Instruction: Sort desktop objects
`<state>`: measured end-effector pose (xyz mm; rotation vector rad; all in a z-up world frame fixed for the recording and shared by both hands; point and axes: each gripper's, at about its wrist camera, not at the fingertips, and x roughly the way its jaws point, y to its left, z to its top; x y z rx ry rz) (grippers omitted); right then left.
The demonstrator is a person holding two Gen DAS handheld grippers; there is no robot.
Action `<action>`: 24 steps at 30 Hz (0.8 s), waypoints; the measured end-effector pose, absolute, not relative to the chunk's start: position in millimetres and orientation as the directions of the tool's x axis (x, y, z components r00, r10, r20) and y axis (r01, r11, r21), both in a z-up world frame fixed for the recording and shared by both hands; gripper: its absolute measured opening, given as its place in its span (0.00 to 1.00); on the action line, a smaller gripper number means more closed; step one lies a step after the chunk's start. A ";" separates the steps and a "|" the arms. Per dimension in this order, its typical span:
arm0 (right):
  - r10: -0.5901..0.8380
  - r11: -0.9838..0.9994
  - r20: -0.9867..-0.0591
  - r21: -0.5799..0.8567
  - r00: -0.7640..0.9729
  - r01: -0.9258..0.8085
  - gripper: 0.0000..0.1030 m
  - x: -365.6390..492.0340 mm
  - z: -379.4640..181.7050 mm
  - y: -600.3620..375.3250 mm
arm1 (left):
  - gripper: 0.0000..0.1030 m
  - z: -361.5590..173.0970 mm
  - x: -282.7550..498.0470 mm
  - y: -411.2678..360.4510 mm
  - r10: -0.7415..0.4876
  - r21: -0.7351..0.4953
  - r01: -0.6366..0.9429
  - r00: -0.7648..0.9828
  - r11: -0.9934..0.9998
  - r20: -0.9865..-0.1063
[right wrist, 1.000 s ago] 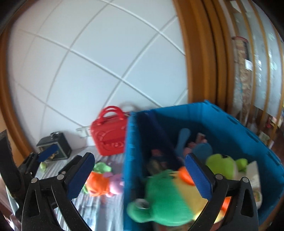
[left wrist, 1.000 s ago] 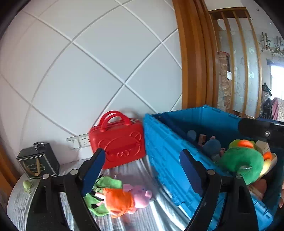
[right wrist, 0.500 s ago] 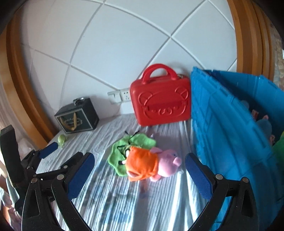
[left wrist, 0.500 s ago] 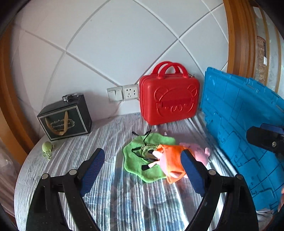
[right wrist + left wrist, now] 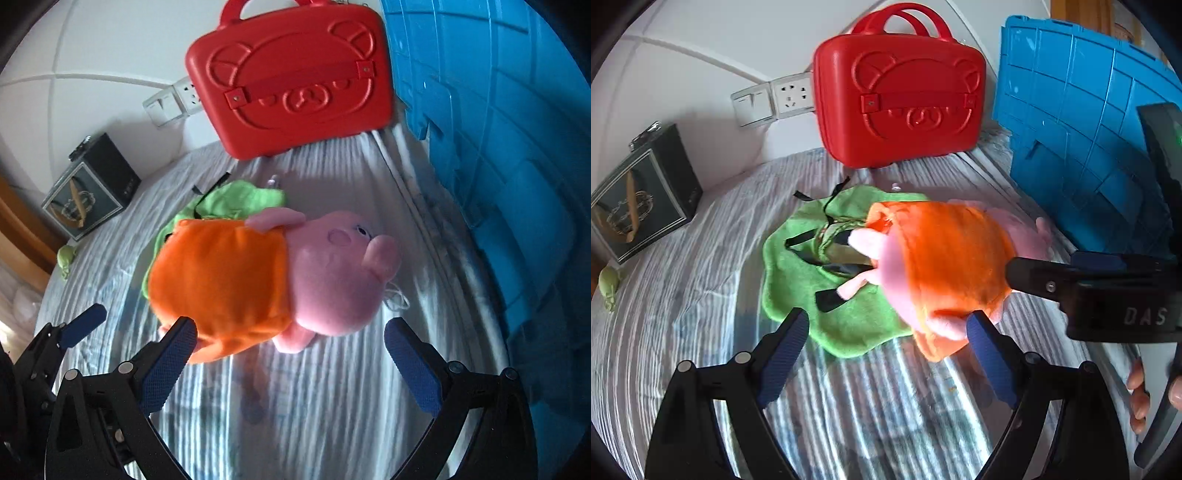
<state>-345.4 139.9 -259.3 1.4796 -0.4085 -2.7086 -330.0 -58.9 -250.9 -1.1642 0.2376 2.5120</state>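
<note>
A pink plush pig [image 5: 945, 258] in an orange dress lies on its side on the striped tablecloth, partly on a green cloth [image 5: 798, 280]. My left gripper [image 5: 884, 336] hangs open just in front of the cloth and the pig's feet, nothing between its fingers. In the right wrist view the pig [image 5: 325, 280] fills the middle, and my right gripper [image 5: 290, 347] is open just short of it, straddling its lower side without touching. The right gripper's black body [image 5: 1108, 295] reaches in beside the pig's head. The green cloth [image 5: 236, 199] shows behind the pig.
A red bear-face case [image 5: 897, 99] stands against the wall behind the toys. A blue crate [image 5: 1089, 129] walls off the right side. A black gift box [image 5: 635, 206] and a small green toy [image 5: 609, 284] sit at the far left. A hand [image 5: 1137, 391] shows at the right edge.
Both grippers have dropped toward the table and tilted downward. The views swung from the crate's inside to the pig and cloth, which now look much larger and closer. Jaws stayed wide.
</note>
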 end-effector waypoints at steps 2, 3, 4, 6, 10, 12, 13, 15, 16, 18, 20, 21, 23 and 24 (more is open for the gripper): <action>-0.168 -0.961 -0.829 0.258 -0.533 -0.098 1.00 -362.4 -270.7 145.4 | 0.85 -258.1 -339.6 -46.2 0.258 0.013 -0.414 -0.591 -0.910 -0.764; -0.191 -0.957 -0.826 0.278 -0.530 -0.088 1.00 -368.4 -274.2 147.2 | 0.85 -261.9 -345.0 -41.2 0.264 0.010 -0.422 -0.585 -0.907 -0.767; -0.217 -0.950 -0.820 0.302 -0.530 -0.079 1.00 -373.8 -277.7 149.7 | 0.85 -265.8 -351.3 -36.9 0.279 -0.005 -0.432 -0.574 -0.902 -0.770; -0.224 -0.951 -0.808 0.303 -0.545 -0.059 1.00 -381.7 -279.1 152.3 | 0.86 -270.6 -361.8 -31.6 0.314 -0.039 -0.450 -0.557 -0.892 -0.768; -0.243 -0.952 -0.806 0.306 -0.539 -0.028 1.00 -391.2 -279.3 151.4 | 0.96 -274.1 -375.4 -29.1 0.334 -0.046 -0.475 -0.543 -0.879 -0.770; -0.260 -0.952 -0.809 0.307 -0.527 -0.002 1.00 -392.4 -278.9 141.4 | 0.96 -273.9 -376.4 -36.5 0.322 -0.031 -0.474 -0.547 -0.880 -0.773; -0.289 -0.945 -0.807 0.326 -0.515 0.020 1.00 -392.0 -279.4 134.1 | 0.96 -273.2 -374.7 -42.7 0.306 -0.010 -0.471 -0.557 -0.882 -0.772; -0.321 -0.938 -0.805 0.343 -0.499 0.049 1.00 -389.3 -280.1 117.5 | 0.96 -273.9 -372.4 -57.9 0.275 0.028 -0.473 -0.558 -0.880 -0.783; -0.328 -0.937 -0.802 0.345 -0.499 0.061 1.00 -386.6 -280.3 109.8 | 0.96 -274.6 -370.7 -67.6 0.255 0.042 -0.462 -0.562 -0.886 -0.787; -0.361 -0.923 -0.792 0.378 -0.492 0.069 1.00 -383.1 -283.1 99.7 | 0.96 -275.5 -370.7 -81.7 0.229 0.046 -0.431 -0.564 -0.901 -0.794; -0.363 -0.924 -0.792 0.375 -0.490 0.078 1.00 -378.2 -281.6 94.4 | 0.96 -274.8 -370.1 -92.4 0.229 0.025 -0.405 -0.564 -0.914 -0.793; -0.347 -0.931 -0.790 0.355 -0.506 0.085 1.00 -373.9 -277.2 94.1 | 0.96 -273.1 -369.0 -95.8 0.235 0.009 -0.395 -0.564 -0.919 -0.792; -0.341 -0.933 -0.774 0.349 -0.534 0.089 1.00 -366.7 -268.8 101.9 | 0.96 -269.2 -366.6 -96.1 0.240 0.005 -0.394 -0.571 -0.919 -0.785; -0.331 -0.935 -0.771 0.347 -0.543 0.077 1.00 -365.3 -266.2 108.3 | 0.96 -267.9 -366.2 -93.6 0.240 0.012 -0.399 -0.576 -0.917 -0.781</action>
